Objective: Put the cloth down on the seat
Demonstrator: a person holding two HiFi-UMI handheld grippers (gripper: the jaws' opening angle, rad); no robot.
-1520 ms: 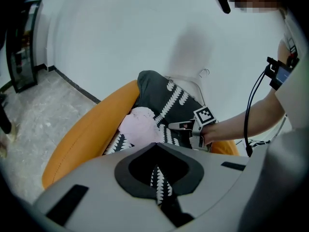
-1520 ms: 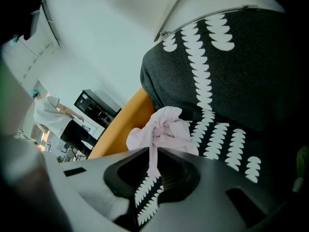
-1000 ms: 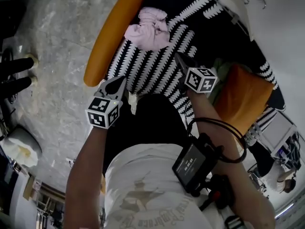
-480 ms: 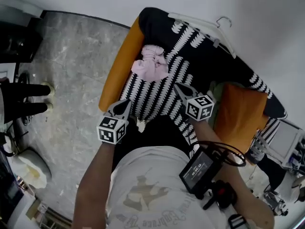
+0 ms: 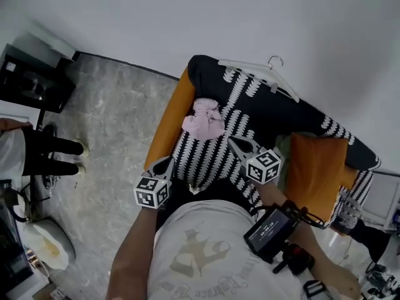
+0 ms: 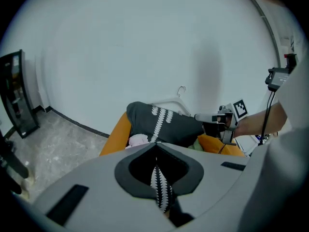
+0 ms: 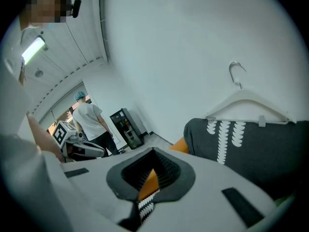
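The pink cloth (image 5: 205,119) lies crumpled on the seat (image 5: 206,161), which wears a black cover with white leaf stripes and has an orange arm (image 5: 167,122). My left gripper (image 5: 167,163) hovers at the seat's front edge, below and left of the cloth, its jaws together and empty. My right gripper (image 5: 235,143) floats below and right of the cloth, also shut with nothing in it. Neither touches the cloth. In the left gripper view the cloth (image 6: 138,140) shows just beyond my shut jaws (image 6: 155,145). The right gripper view looks past its closed jaws (image 7: 153,151) at the seat back.
A white hanger (image 5: 259,77) rests on top of the seat back. An orange cushion (image 5: 315,170) lies at the seat's right end. A person's legs (image 5: 50,155) stand on the grey floor at left, near a black cabinet (image 5: 31,83). A white wall is behind.
The view has pulled back and up from the seat. Both grippers have drawn away from the pink cloth, which stays where it lay.
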